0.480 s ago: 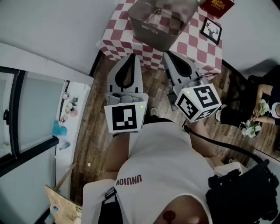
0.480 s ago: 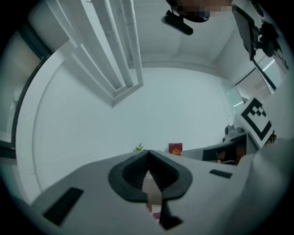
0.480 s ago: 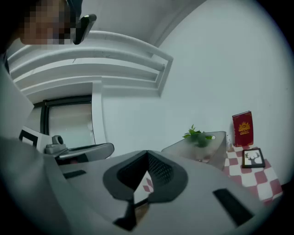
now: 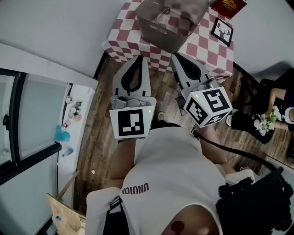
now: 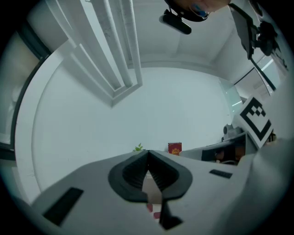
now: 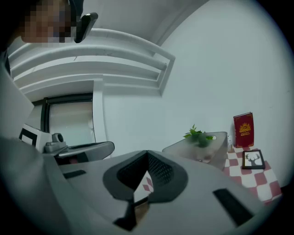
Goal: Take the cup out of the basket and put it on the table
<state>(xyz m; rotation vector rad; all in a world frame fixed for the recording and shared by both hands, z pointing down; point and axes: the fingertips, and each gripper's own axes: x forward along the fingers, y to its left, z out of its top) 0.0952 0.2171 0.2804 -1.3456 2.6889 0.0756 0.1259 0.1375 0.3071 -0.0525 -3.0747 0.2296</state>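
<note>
- The table (image 4: 202, 49) fills the top centre of the head view, and the basket (image 4: 156, 30) stands on it.
- The picture frame (image 4: 222, 32) lies right of the basket, with the book (image 4: 228, 6) above it at the top edge.
- The left gripper (image 4: 139, 59) and right gripper (image 4: 176, 58) sit side by side mid-frame, below the table's near edge.
- A ledge (image 4: 85, 98) holding small items lies at the left.

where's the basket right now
In the head view the basket stands at the top centre on the checkered table, with the framed deer picture just to its right in that view.
</note>
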